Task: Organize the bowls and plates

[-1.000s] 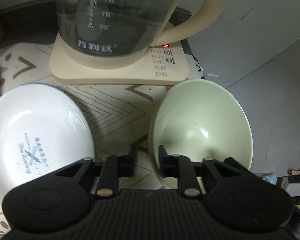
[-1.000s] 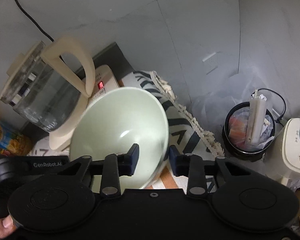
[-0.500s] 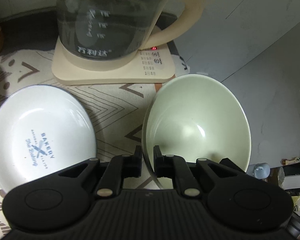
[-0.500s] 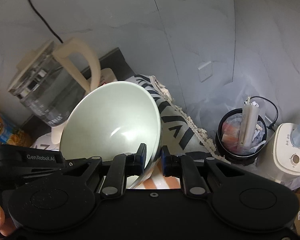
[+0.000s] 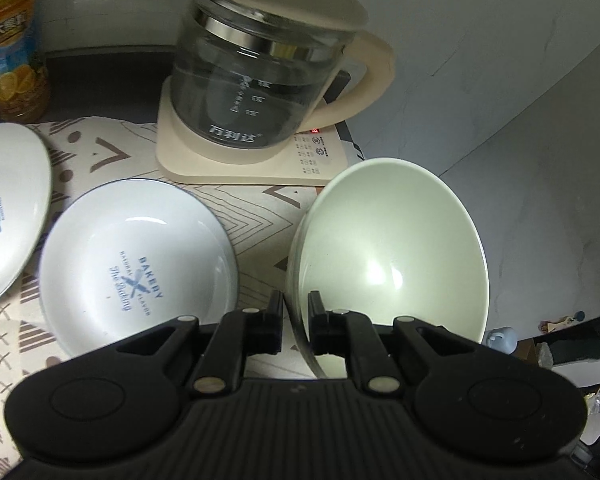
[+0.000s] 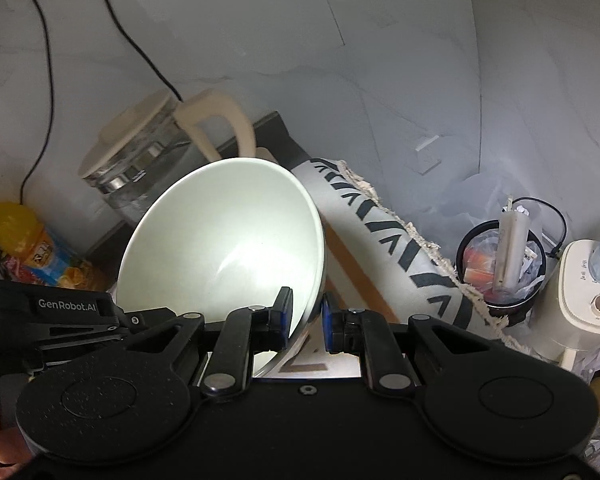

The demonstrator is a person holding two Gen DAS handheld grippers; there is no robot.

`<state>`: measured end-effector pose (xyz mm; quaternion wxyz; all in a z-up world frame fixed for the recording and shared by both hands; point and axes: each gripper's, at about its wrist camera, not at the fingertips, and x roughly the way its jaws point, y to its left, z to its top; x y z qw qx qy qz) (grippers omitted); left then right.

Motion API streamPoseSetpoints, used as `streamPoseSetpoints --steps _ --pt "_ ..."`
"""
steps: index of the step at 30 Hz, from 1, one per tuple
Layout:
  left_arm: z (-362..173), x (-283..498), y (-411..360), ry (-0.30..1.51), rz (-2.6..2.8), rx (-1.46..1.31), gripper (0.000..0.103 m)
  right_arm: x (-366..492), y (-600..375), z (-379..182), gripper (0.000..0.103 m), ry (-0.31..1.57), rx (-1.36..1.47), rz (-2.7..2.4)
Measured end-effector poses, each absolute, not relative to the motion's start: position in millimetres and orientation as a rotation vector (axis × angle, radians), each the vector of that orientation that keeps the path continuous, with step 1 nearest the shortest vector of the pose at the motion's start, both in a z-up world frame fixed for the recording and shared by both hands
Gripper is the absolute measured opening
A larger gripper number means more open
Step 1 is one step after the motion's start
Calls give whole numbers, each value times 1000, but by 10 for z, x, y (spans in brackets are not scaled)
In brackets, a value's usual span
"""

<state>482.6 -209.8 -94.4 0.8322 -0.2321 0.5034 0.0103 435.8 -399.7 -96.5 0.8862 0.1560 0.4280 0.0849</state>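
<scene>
Both grippers, left (image 5: pixel 294 322) and right (image 6: pixel 306 320), clamp the bowl (image 5: pixel 392 248) rim; uneven lifting could tip it onto the kettle (image 5: pixel 260 92).

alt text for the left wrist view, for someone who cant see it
The left gripper pinches the near rim of a pale green bowl held tilted over a patterned tablecloth. A white plate printed "Bakery" lies to its left, with a glass kettle on a cream base behind.
</scene>
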Motion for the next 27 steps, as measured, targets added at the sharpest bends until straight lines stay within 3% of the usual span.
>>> streamPoseSetpoints --steps 27 --pt "-674 3911 -1579 1036 -43 -506 11 3497 -3551 -679 16 822 315 165"
